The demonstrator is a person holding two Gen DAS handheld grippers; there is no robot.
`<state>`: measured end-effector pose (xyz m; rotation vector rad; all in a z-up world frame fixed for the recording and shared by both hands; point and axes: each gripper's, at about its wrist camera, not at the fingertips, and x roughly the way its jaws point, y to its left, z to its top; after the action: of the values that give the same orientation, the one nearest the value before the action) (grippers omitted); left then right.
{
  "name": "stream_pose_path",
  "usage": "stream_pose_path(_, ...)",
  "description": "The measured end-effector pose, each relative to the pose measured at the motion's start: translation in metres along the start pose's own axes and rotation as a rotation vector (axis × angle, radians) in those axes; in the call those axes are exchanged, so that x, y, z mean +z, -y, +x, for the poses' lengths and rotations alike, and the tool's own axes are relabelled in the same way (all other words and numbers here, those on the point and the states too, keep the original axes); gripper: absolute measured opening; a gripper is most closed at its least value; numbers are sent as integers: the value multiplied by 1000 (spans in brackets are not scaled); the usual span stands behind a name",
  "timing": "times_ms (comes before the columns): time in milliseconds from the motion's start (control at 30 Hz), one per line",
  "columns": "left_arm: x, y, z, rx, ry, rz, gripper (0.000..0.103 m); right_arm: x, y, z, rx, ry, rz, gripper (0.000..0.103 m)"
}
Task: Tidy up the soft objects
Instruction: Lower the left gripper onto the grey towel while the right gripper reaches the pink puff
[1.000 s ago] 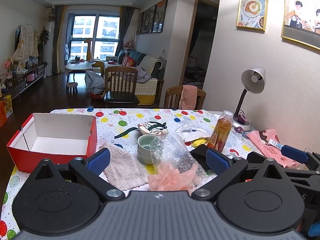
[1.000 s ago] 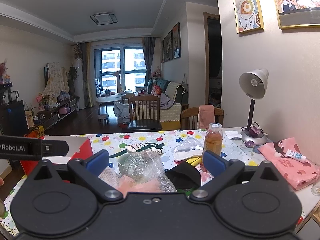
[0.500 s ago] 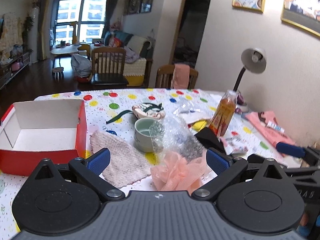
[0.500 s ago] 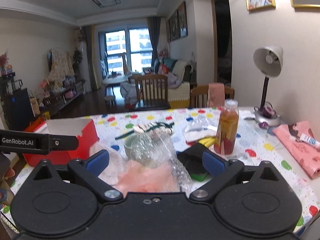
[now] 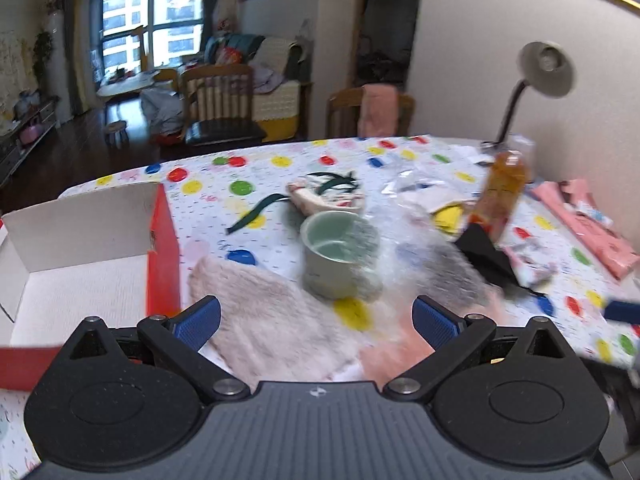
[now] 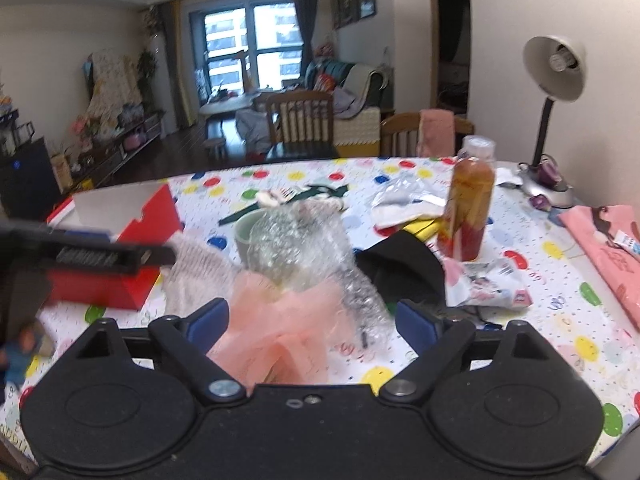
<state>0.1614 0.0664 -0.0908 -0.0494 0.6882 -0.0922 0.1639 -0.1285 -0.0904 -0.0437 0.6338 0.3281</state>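
Observation:
A fuzzy pink-beige cloth [image 5: 272, 312] lies on the dotted tablecloth just ahead of my open left gripper [image 5: 316, 320]. A peach mesh puff [image 6: 280, 320] lies between the open fingers of my right gripper [image 6: 312, 320]; it also shows in the left wrist view [image 5: 396, 352]. An open red box with a white inside [image 5: 80, 264] stands at the left and also shows in the right wrist view [image 6: 132, 232]. A black cloth [image 6: 404, 264] and crumpled bubble wrap [image 6: 304, 248] lie behind the puff. Both grippers are empty.
A pale green cup [image 5: 336, 252] stands mid-table behind the fuzzy cloth. An orange juice bottle [image 6: 468, 204], a desk lamp [image 6: 548, 120], pink fabric [image 6: 600, 240] and a small printed packet [image 6: 488, 280] sit to the right. Chairs stand beyond the far edge.
Both grippers have tilted down and moved closer to the table. The fuzzy cloth and the peach puff now sit nearer the fingers. Nothing has been taken hold of.

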Motion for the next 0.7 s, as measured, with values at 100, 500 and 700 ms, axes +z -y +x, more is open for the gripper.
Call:
stream_pose_path(100, 15, -12, 25, 27, -37, -10, 103, -1, -5, 12, 12, -27, -23, 90)
stream_pose_path(500, 66, -47, 113, 151, -215, -144, 103, -4, -23, 46, 45, -94, -103, 88)
stream_pose_path(700, 65, -46, 146, 210, -274, -128, 103, -4, -31, 61, 58, -117, -132, 88)
